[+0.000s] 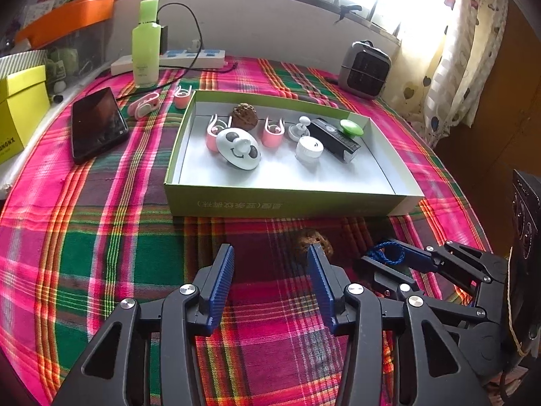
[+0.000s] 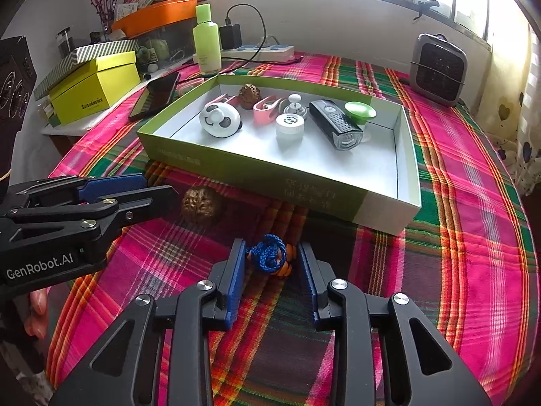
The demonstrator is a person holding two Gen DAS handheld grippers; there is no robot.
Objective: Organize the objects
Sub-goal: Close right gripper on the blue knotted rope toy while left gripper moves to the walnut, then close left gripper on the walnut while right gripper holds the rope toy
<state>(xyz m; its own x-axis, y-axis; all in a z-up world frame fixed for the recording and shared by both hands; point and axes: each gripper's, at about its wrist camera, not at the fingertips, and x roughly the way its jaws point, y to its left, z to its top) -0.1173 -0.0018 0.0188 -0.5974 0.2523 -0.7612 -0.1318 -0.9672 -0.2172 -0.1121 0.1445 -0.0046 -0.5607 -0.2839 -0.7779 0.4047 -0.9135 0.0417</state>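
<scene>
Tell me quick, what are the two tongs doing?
Left tongs: open, holding nothing; walnut just outside them.
Right tongs: blue cord between them; grip cannot be told.

Blue cord knot on orange beads (image 2: 268, 258) sits between the right gripper (image 2: 270, 270) pads; walnut (image 2: 202, 205) just ahead-left.

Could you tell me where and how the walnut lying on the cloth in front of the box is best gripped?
Grip the walnut across its widest middle, coming down from above. It is round, sits free on the cloth, and the box wall crowds its far side.
</scene>
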